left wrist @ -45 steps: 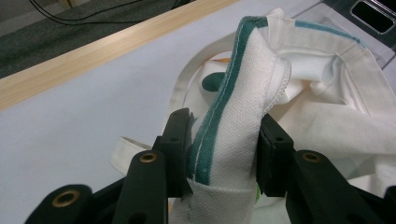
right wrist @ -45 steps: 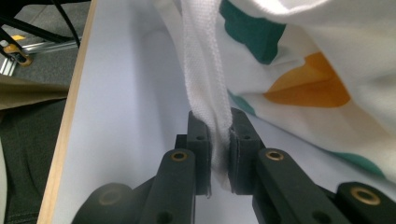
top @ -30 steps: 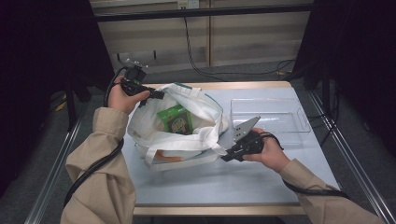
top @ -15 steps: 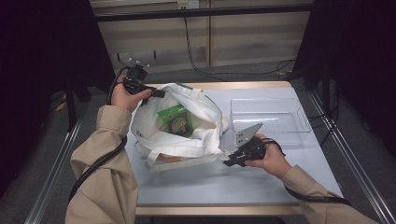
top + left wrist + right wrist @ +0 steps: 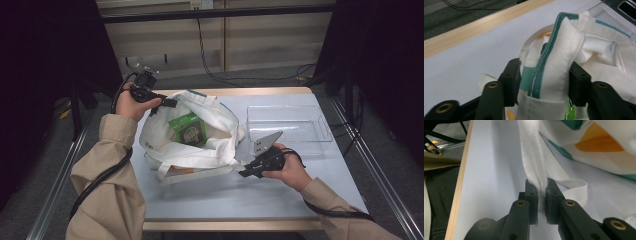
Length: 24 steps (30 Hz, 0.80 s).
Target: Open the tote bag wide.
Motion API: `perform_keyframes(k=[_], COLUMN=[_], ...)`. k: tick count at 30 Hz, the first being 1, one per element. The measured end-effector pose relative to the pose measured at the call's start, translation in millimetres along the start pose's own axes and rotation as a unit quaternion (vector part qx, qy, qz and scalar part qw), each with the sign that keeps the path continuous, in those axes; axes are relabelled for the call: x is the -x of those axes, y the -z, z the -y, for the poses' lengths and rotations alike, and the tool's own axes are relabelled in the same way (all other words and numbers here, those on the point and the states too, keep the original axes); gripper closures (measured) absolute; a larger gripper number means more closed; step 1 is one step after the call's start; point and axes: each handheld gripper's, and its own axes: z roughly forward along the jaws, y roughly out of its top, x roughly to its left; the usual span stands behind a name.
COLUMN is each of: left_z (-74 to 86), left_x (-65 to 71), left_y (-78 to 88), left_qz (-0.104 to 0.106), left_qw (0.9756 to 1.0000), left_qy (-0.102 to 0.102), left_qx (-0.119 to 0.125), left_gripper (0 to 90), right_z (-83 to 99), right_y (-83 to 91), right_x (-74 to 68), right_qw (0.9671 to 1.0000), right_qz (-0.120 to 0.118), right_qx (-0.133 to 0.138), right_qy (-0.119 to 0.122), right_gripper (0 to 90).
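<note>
A white cloth bag [image 5: 162,142] with teal trim lies open on the table, and a green packet [image 5: 189,129] shows inside it. My left gripper [image 5: 169,103] is at the bag's far left rim. In the left gripper view the folded rim [image 5: 556,50] stands between the jaws of my left gripper [image 5: 544,72]. Those jaws have just been opening, and a gap shows beside the left one. My right gripper [image 5: 245,172] is at the bag's near right side. In the right gripper view, my right gripper [image 5: 541,187] is shut on the white strap [image 5: 531,150].
A clear plastic tray [image 5: 320,131] stands at the table's right back, just beyond my right hand. The pale table top [image 5: 225,200] has bare room in front of the bag. A wooden edge [image 5: 260,91] runs along the far side, with cables on the floor behind.
My right hand has shifted slightly toward the near edge with the strap in its jaws. The left hand has stayed at the bag's rim.
</note>
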Motion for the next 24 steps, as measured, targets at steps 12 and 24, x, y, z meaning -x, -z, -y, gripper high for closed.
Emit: perform_keyframes(k=[12,24], left_z=[26.1,24.8], left_x=[1.6,-6.2], left_y=[8.7,6.5], left_qz=[0.007,0.001], left_qw=[0.9999,0.9998], left_qy=[0.001,0.022], left_qx=[-0.014,-0.004], left_gripper=[37.1,61.2], right_z=[-6.4,-0.7], right_y=[4.5,-1.0], right_x=[-0.9,-4.9], right_qw=[0.9999,1.0], right_qz=[0.01,0.002], right_qx=[0.009,-0.005], right_qy=[-0.007,-0.001], right_gripper=[82.7,83.0])
